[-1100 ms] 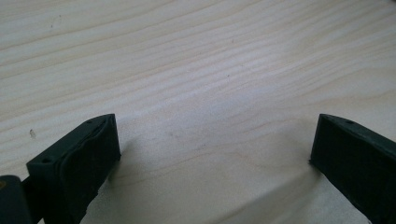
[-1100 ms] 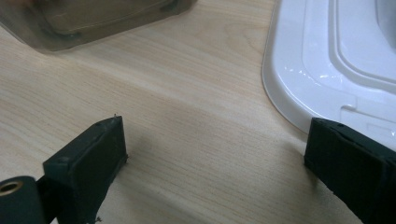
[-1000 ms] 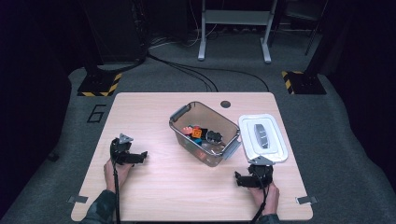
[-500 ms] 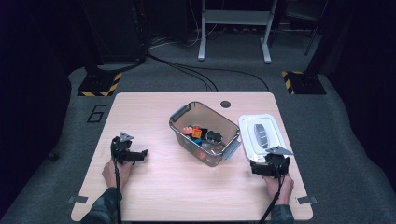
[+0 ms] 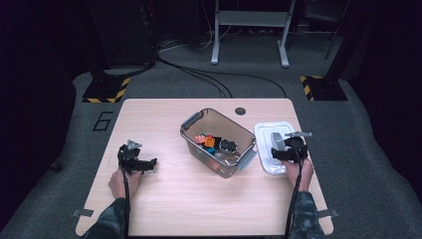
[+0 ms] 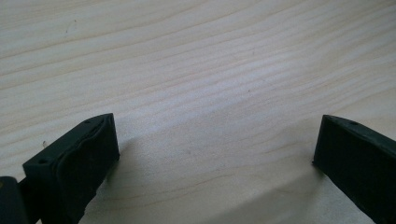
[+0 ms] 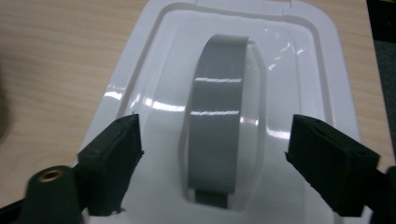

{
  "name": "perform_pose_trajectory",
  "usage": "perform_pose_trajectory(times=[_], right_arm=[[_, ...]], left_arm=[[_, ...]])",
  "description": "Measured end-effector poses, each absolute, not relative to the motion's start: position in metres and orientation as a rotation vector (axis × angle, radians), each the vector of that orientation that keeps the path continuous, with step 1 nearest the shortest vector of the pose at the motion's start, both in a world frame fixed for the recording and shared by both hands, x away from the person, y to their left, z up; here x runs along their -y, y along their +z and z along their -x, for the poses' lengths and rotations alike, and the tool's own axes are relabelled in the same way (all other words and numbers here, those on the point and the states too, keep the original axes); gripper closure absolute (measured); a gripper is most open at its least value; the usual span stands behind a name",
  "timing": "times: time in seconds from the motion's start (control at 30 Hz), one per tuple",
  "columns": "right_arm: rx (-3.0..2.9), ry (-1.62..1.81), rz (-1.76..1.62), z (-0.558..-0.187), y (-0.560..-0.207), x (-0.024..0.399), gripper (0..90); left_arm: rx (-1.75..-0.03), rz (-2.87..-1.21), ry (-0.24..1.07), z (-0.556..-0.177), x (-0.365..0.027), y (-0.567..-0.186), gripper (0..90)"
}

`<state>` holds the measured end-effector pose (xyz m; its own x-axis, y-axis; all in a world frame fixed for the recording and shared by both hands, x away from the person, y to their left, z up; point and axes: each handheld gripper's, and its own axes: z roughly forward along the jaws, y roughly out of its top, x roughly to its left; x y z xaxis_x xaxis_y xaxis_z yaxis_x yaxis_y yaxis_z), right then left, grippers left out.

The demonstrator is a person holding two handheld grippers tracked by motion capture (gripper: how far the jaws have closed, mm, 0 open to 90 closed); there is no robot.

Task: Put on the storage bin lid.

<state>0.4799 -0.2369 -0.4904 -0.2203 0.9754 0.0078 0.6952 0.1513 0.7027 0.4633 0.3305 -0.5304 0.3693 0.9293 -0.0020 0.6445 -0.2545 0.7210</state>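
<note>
White plastic lid (image 5: 279, 146) lying flat on the desk (image 5: 164, 209), just right of the clear bin (image 5: 217, 142) and apart from it. Grey handle (image 7: 217, 116) running down the lid's middle in a recess, long axis pointing away from the person, in line with the right gripper's view.

Right gripper (image 5: 286, 153) hovering over the near part of the lid, jaws straddling the handle, one on each side, neither pad touching it in the right gripper view. Jaws just been closing in, handle sitting between them, gaps remaining on both sides. Not pinching anything yet.

Key relation: handle lying dead centre between the right jaws, closing direction crossing the handle's short width. Looking well lined up for a pinch across the strap; probably needing only a short drop and more squeeze. Likely risk: pads landing on the recess walls instead of the strap if coming down off centre.

Left gripper (image 5: 134, 160) resting low over bare wood on the desk's left side, jaws spread wide with nothing between them, well apart from bin and lid. Right hand (image 5: 297, 172) clearly the nearer one for the lid.

Bin holding small toys, an orange block (image 5: 210, 142) among them, top uncovered.
</note>
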Motion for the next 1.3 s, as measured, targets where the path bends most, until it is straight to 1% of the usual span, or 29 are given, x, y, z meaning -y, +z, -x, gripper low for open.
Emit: perform_pose_trajectory(times=[0.03,0.13,0.17,0.2,0.27,0.33,0.37,0.4,0.43,0.53,0.8,1.3], right_arm=[[-1.974,0.807,-1.596,-0.486,-0.488,0.237,24.3],[-1.961,0.831,-1.633,-0.5,-0.483,0.238,31.3],[-1.983,0.819,-1.639,-0.505,-0.482,0.236,32.3],[-1.999,0.807,-1.628,-0.509,-0.483,0.234,35.8],[-2.01,0.759,-1.605,-0.512,-0.485,0.228,42.9],[-2.032,0.731,-1.601,-0.515,-0.488,0.224,52.0],[-2.033,0.7,-1.601,-0.516,-0.49,0.223,54.1],[-2.032,0.688,-1.611,-0.517,-0.492,0.221,60.5],[-2.028,0.674,-1.61,-0.517,-0.493,0.221,63.6],[-2.008,0.671,-1.62,-0.518,-0.494,0.223,66.2],[-2.003,0.684,-1.604,-0.514,-0.488,0.231,66.6],[-2.044,0.688,-1.565,-0.506,-0.476,0.228,66.6]], left_arm=[[-1.356,-1.995,0.575,-0.463,-0.33,-0.53,0.0],[-1.354,-1.997,0.575,-0.463,-0.331,-0.53,0.0],[-1.355,-1.995,0.575,-0.463,-0.33,-0.53,0.0],[-1.356,-1.994,0.576,-0.463,-0.33,-0.53,0.0],[-1.356,-1.995,0.575,-0.463,-0.33,-0.53,0.0],[-1.355,-1.996,0.575,-0.463,-0.331,-0.53,0.0],[-1.355,-1.996,0.575,-0.463,-0.33,-0.53,0.0],[-1.355,-1.996,0.575,-0.463,-0.331,-0.53,0.0],[-1.355,-1.996,0.575,-0.463,-0.33,-0.53,0.0],[-1.355,-1.997,0.575,-0.463,-0.331,-0.53,0.0],[-1.354,-1.998,0.575,-0.463,-0.331,-0.53,0.0],[-1.357,-1.996,0.578,-0.463,-0.33,-0.53,0.0]])
